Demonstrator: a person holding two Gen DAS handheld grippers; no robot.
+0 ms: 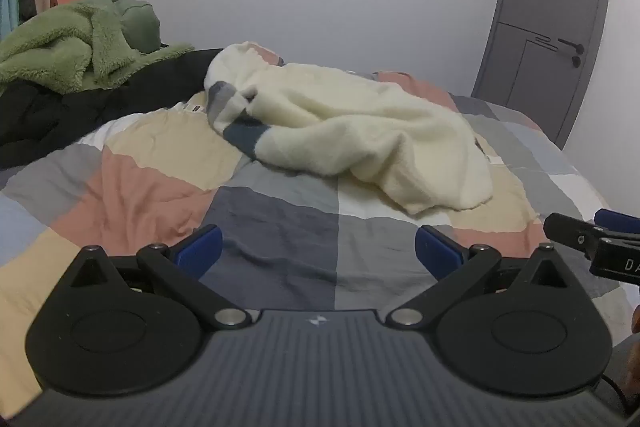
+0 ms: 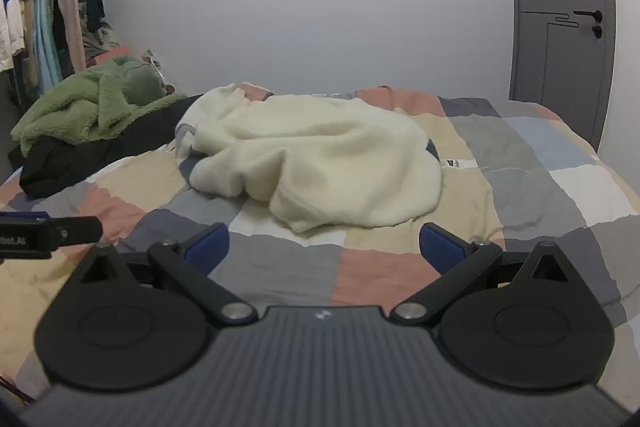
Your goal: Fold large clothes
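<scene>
The left gripper (image 1: 319,247) is spread wide and grasps nothing; between its blue pads (image 1: 199,251) only the patchwork bed cover (image 1: 276,255) shows. The right gripper (image 2: 324,247) is released in the same way, also empty, and both hover low over the near part of the bed.

Further out, in the middle of the bed, lies the cream fleece garment (image 2: 312,155). It is a crumpled heap with dark blue and grey patches at its left end, not spread flat and with no fold in it. So I judge that the folding is not begun: the garment must first be grasped, laid out and smoothed.

Behind it on the left wait a green fleece garment (image 1: 76,43) and a black garment (image 1: 48,107), both unfolded too.

Writing is scarce. On the right gripper's body, seen at the edge of the left wrist view, I read only "DA"; a small label beside the cream garment (image 2: 454,163) is too small to read.
</scene>
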